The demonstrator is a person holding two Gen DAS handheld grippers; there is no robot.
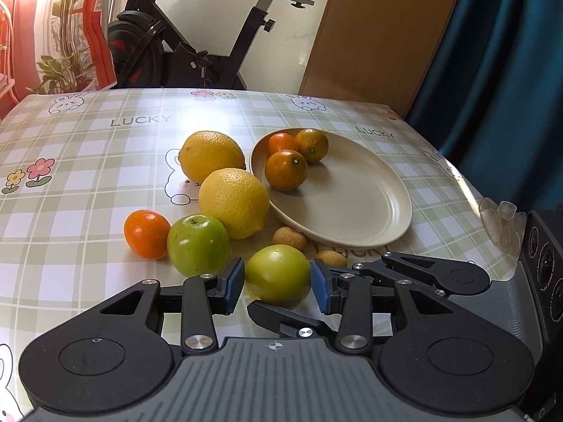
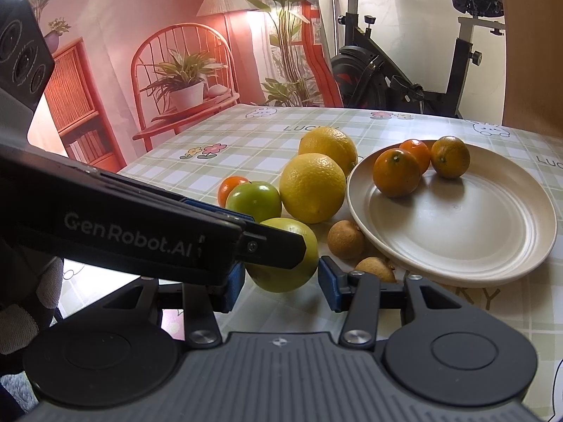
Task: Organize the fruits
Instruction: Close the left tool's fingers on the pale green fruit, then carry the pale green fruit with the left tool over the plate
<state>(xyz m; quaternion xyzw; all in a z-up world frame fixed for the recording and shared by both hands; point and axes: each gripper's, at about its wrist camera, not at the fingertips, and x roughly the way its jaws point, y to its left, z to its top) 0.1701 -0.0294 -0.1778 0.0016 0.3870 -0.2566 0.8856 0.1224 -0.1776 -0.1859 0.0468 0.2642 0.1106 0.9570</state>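
Where both grippers meet low in the frame, the near green apple [image 1: 278, 272] sits on the tablecloth [image 1: 88, 161], clamped by the left gripper [image 1: 277, 283]; the right gripper [image 2: 281, 283] brackets it, contact unclear. Mid-frame: second apple [image 1: 197, 244], two lemons [image 1: 234, 202]. Right: plate [image 1: 352, 207] with three tangerines [image 1: 285, 170]. Advice: lift straight, clear the plate's rim.
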